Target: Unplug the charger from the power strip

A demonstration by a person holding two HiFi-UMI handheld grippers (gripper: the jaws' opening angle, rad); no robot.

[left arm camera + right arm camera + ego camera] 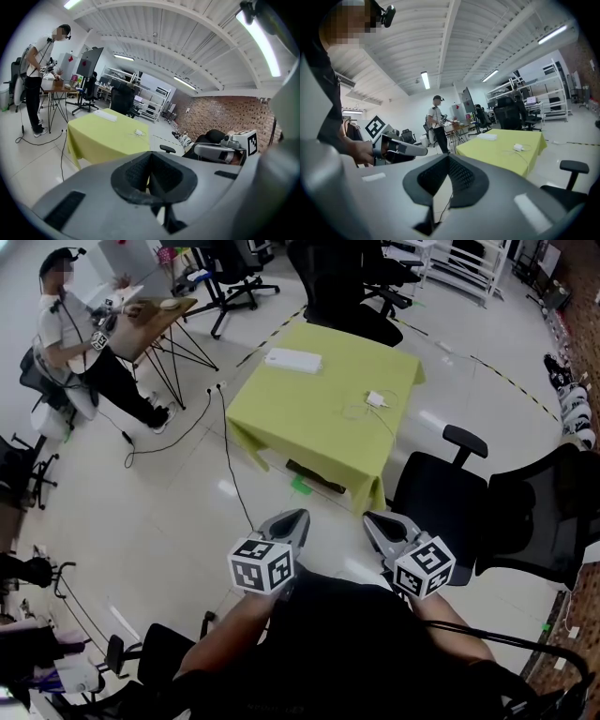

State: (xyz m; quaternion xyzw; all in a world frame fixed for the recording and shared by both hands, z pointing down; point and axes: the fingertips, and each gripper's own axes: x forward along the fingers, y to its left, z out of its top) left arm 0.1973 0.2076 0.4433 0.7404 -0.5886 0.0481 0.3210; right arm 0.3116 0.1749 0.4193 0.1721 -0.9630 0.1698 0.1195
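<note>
A table under a yellow-green cloth (281,413) stands ahead of me. On its far side lies a long white power strip (292,359), also seen in the left gripper view (106,116) and the right gripper view (486,137). A small white charger (377,399) with a thin looped cable rests near the table's right edge, apart from the strip. My left gripper (296,517) and right gripper (374,520) are held side by side close to my body, well short of the table. Both are shut, with nothing between their jaws.
Two black office chairs (441,493) (544,507) stand right of the table, close to my right gripper. More chairs (342,292) sit beyond the table. A black cable (226,451) runs over the floor at the left. Another person (70,334) works at a desk at the far left.
</note>
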